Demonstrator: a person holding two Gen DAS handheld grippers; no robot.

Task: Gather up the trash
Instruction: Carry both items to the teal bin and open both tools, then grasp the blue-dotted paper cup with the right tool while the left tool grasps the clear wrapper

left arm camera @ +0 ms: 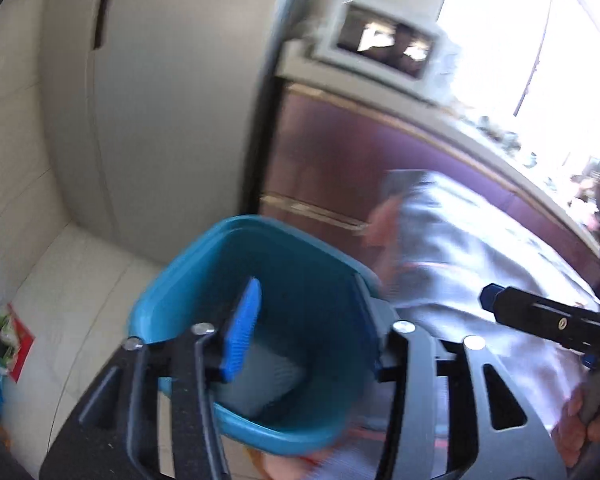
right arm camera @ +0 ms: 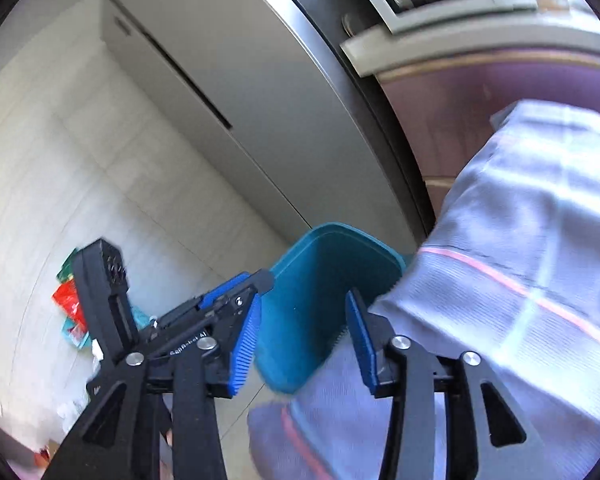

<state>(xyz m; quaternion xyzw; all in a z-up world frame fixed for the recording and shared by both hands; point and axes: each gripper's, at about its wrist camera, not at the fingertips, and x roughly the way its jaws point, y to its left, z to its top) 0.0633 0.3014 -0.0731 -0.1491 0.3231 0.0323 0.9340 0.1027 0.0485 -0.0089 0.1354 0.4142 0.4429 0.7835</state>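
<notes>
A teal plastic bin [left arm camera: 300, 280] stands tilted on the pale floor. A pale lilac woven sack [left arm camera: 480, 248] with a pink stripe hangs against its right rim. My left gripper [left arm camera: 312, 340] is open over the bin; its left blue pad [left arm camera: 242, 336] sits in front of the bin's inside and its right finger is mostly hidden by the rim. My right gripper [right arm camera: 302, 344] is open too, with the bin [right arm camera: 320, 280] showing between its pads and the sack [right arm camera: 520, 280] just right of them. Neither holds anything. Red and green wrappers [right arm camera: 70, 304] lie on the floor at the left.
A tall grey fridge [left arm camera: 160, 100] stands behind the bin, beside a purple cabinet front [left arm camera: 340, 152] with a grey appliance [left arm camera: 384, 40] on its counter. A hand [left arm camera: 576, 420] grips the right tool's handle. The wrappers [left arm camera: 4, 340] lie on white floor tiles [left arm camera: 80, 280].
</notes>
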